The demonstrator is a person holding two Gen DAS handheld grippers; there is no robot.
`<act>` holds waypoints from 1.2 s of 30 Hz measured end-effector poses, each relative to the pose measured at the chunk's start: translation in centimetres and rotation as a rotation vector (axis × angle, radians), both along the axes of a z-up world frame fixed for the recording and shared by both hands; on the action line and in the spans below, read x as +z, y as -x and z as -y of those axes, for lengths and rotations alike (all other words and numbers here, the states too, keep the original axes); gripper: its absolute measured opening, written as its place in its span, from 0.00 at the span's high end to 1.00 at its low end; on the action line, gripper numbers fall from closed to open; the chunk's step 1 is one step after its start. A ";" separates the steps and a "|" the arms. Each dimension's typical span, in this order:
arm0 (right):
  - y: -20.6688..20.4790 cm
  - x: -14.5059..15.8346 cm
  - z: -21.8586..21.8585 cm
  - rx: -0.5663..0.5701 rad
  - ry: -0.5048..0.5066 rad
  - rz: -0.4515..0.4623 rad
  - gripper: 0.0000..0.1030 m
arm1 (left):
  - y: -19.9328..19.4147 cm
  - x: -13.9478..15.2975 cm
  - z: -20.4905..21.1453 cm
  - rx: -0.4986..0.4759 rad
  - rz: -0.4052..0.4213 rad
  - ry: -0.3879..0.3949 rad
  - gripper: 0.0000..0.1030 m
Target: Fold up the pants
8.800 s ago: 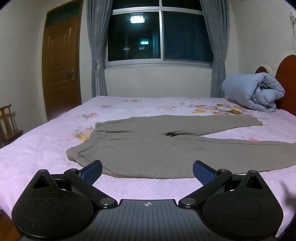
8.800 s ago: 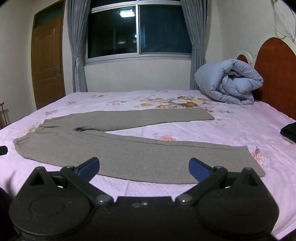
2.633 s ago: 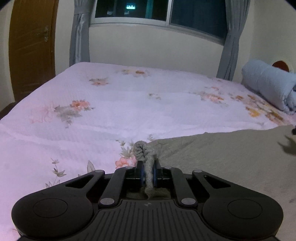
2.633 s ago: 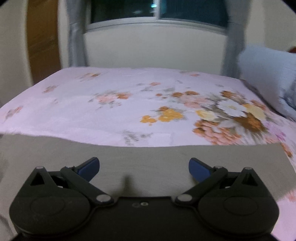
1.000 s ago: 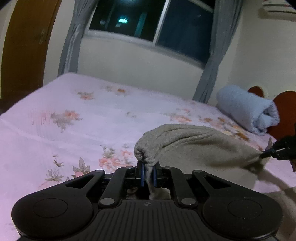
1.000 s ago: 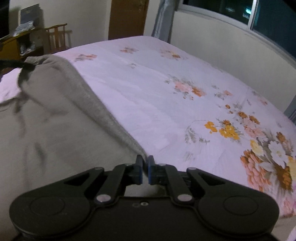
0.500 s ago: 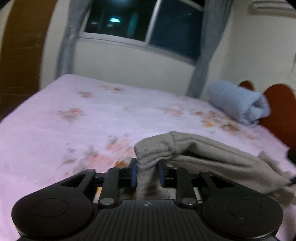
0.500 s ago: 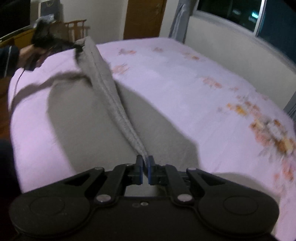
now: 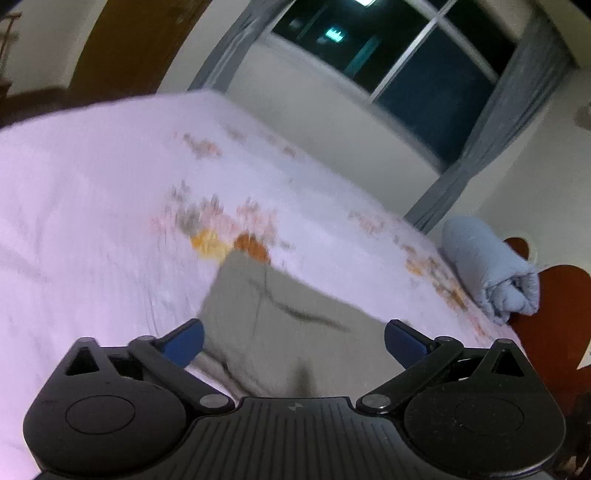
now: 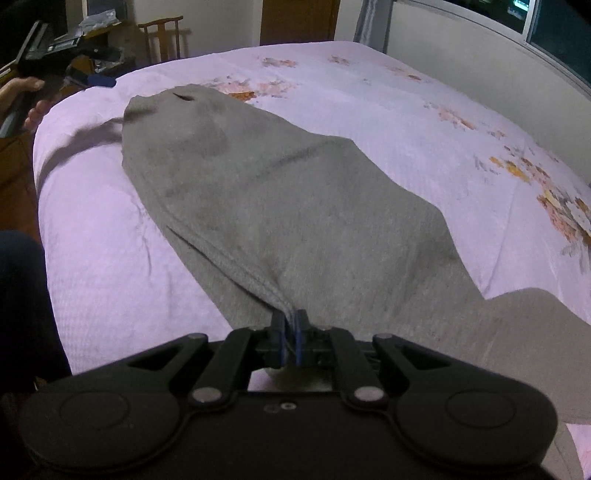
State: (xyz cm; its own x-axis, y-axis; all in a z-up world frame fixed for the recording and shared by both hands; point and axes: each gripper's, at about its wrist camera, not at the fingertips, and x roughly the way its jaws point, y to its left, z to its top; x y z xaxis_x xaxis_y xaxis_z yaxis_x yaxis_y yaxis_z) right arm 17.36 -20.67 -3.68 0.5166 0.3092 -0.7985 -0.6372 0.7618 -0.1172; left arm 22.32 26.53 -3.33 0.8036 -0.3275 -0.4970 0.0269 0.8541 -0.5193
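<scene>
The left gripper point(image 9: 293, 343) is matte black plastic; two rounded lobes with shallow circular recesses flank a ribbed centre plate bearing a small round emblem; angled link arms with silver pivot screws carry blue fingertip pads point(image 9: 183, 341). The right gripper point(image 10: 290, 339) has the same black lobed body, silver screws and blue pads point(image 10: 300, 341); bare skin of the person's hand point(image 10: 27, 98) shows at the frame edge, beside a dark sleeve.

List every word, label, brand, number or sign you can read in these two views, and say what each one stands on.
No text can be read.
Green lit sign outside the window: too blurred to read.
Small round mark on the left gripper body: a symbol, not lettering.
</scene>
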 end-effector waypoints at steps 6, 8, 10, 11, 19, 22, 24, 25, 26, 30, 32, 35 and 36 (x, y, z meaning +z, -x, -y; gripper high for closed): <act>0.7 -0.6 0.6 -0.021 -0.044 0.014 1.00 | -3.4 -3.1 3.4 0.082 -0.165 -0.138 0.39; 0.8 -1.1 0.8 -0.043 -0.052 0.013 0.98 | -4.5 -4.3 3.7 0.125 -0.266 -0.211 0.47; 1.3 -1.4 1.2 -0.055 -0.042 0.014 0.93 | -4.4 -4.5 3.6 0.156 -0.269 -0.203 0.47; 1.8 -1.1 1.7 -0.059 -0.053 0.024 0.93 | -3.9 -3.7 3.7 0.177 -0.231 -0.219 0.47; 1.9 2.0 2.9 -0.112 -0.146 0.144 0.90 | -3.7 1.9 6.8 0.146 -0.035 -0.211 0.47; -0.3 0.9 1.4 -0.151 -0.172 0.124 0.90 | -6.4 0.2 9.7 0.049 -0.099 -0.227 0.47; -0.8 -0.6 0.4 -0.160 -0.121 0.082 0.90 | -8.0 -2.2 11.1 0.012 -0.189 -0.295 0.47; -0.9 -1.6 0.3 -0.169 -0.098 0.039 0.90 | -8.5 -3.3 11.4 0.004 -0.217 -0.315 0.47; -0.7 -2.6 0.4 -0.172 -0.075 -0.005 0.91 | -8.6 -3.7 11.7 -0.007 -0.210 -0.325 0.47; 1.4 -1.7 2.9 -0.222 -0.111 0.049 0.90 | -6.9 -2.5 11.4 0.014 -0.156 -0.270 0.47; 2.2 0.2 5.1 -0.270 -0.137 0.124 0.85 | -5.6 -1.7 10.8 0.030 -0.136 -0.278 0.46; 1.8 2.6 9.2 -0.361 -0.114 0.220 0.71 | -4.7 -1.4 11.4 0.015 -0.101 -0.242 0.31; 1.1 3.2 10.6 -0.398 -0.119 0.230 0.66 | -4.5 -1.3 12.2 0.011 -0.093 -0.254 0.30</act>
State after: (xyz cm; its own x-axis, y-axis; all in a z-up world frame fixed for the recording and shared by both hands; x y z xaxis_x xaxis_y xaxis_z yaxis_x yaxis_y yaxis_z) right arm 16.24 -31.26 -0.53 0.7728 0.1337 -0.6204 -0.2610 0.9580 -0.1187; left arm 26.86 14.31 -4.65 0.7533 -0.1746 -0.6340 -0.0208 0.9573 -0.2883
